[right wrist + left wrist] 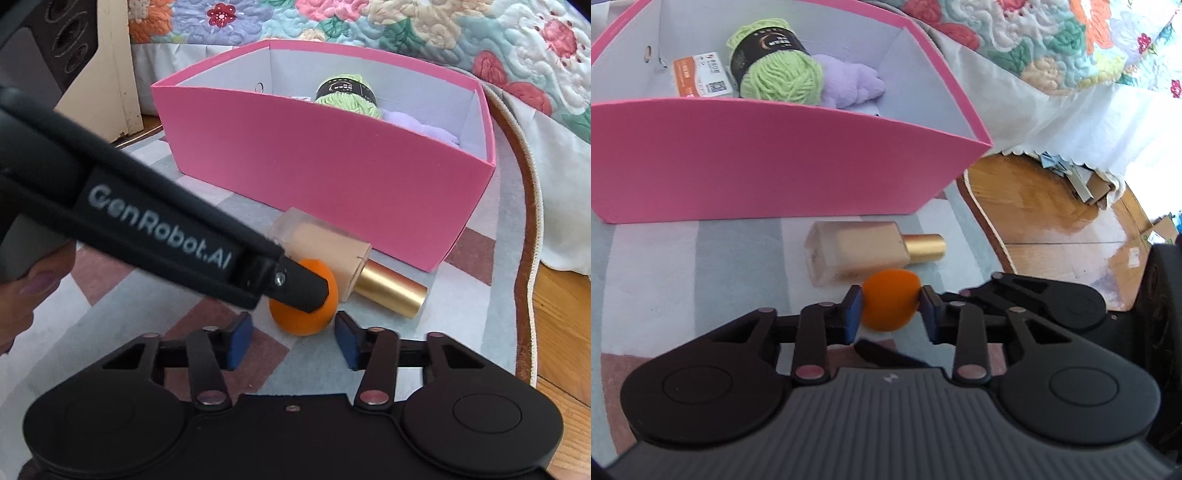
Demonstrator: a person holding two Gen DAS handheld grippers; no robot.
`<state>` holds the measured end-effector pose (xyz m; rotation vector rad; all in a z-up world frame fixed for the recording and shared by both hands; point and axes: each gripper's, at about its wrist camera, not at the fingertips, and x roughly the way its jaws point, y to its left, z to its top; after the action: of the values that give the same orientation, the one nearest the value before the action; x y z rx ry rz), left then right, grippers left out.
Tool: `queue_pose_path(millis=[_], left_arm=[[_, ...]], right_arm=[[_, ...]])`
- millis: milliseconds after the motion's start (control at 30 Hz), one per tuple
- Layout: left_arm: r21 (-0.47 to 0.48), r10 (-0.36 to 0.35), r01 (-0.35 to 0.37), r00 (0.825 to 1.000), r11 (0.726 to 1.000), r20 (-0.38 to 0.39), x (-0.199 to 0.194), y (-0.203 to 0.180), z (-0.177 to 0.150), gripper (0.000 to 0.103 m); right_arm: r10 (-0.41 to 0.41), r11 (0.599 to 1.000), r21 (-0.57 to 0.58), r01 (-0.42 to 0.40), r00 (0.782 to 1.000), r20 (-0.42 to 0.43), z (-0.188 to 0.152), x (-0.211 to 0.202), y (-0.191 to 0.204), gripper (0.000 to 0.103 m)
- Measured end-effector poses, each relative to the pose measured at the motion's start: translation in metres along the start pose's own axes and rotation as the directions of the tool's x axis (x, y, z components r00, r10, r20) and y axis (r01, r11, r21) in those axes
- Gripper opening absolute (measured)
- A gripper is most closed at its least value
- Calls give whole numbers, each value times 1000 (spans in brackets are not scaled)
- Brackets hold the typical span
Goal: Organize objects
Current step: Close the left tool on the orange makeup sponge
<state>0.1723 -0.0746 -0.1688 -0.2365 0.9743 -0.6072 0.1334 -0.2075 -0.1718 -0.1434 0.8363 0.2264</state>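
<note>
We had the left gripper clamped on the orange sponge, seemingly just off the rug beside the foundation bottle. Our right gripper waited, jaws apart. Next: carry it over the pink box wall.

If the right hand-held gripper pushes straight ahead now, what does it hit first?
Most likely the orange sponge, just ahead of the right hand-held gripper, already pinched by the left hand-held gripper. Behind it lies the foundation bottle.

Left hand-held gripper clamped, right hand-held gripper agape.
</note>
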Motion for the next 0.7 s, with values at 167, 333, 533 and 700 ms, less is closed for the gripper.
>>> queue_pose_path(millis=[167,333,533,700], left_arm=[[-3,3,-3,1000,1000,-1,-3,-2,-1,31],[-12,4,-4,1000,1000,-11,-13,-4,-1,31],[-11,34,-35,998,999,-45,-34,-9,-12,31],[-15,48,-49,998,999,-35,-57,-14,-19,31]], right_arm=[[-10,1000,17,10,1000,3,2,-5,0,39],[-10,999,34,10,1000,5,3,-15,7,39],[14,1000,7,-14,1000,-2,-1,-31,23,39],[15,999,-39,-15,1000,14,3,-47,42,39]])
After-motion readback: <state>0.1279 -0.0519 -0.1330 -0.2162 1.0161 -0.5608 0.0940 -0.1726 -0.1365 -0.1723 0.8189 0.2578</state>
